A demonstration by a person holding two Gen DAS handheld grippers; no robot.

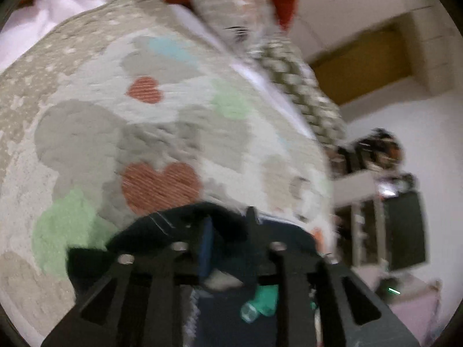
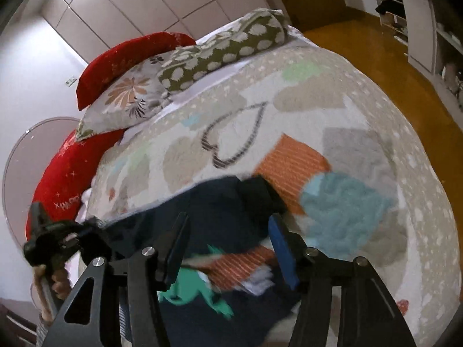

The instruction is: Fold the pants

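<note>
Bedspread [image 2: 361, 133], pants [image 2: 220, 202] beneath open tongs [image 2: 228, 248]

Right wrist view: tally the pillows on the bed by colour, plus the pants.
Red cushions: 2
Floral pillow: 1
Green spotted pillow: 1
Navy pants: 1
Total: 5
</note>
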